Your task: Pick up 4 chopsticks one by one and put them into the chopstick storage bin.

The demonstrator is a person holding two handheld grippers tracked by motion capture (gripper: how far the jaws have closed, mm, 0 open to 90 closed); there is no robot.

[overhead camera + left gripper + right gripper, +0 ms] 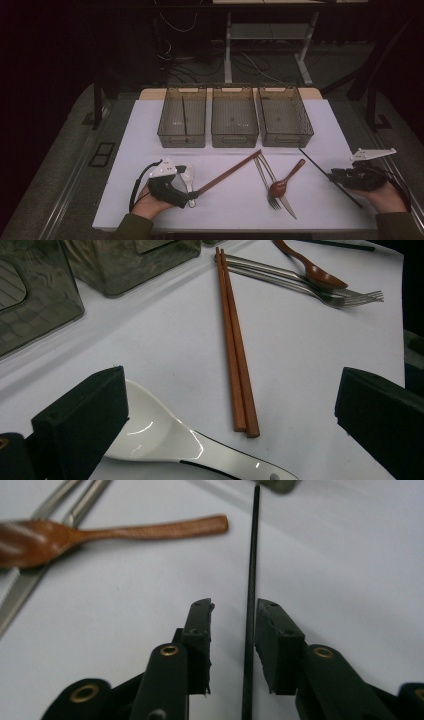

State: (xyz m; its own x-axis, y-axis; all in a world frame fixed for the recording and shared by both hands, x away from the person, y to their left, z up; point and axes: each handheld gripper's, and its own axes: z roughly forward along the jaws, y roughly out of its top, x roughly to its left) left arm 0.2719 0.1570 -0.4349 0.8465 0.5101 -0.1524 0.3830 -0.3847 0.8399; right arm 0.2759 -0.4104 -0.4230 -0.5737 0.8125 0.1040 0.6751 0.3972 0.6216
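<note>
While right tongs (234, 611) straddle thin black chopstick (250, 580), glossy white spoon (165, 440)

The white spoon (165, 440) looks like glossy ceramic, catching bright highlights. The reddish chopsticks (235, 345) and brown spoon (100, 532) appear as smooth, satin wood. The fork (320, 292) is shiny metal. The three bins (235, 120) are smoky translucent plastic on a matt white tabletop (150, 130).
</note>
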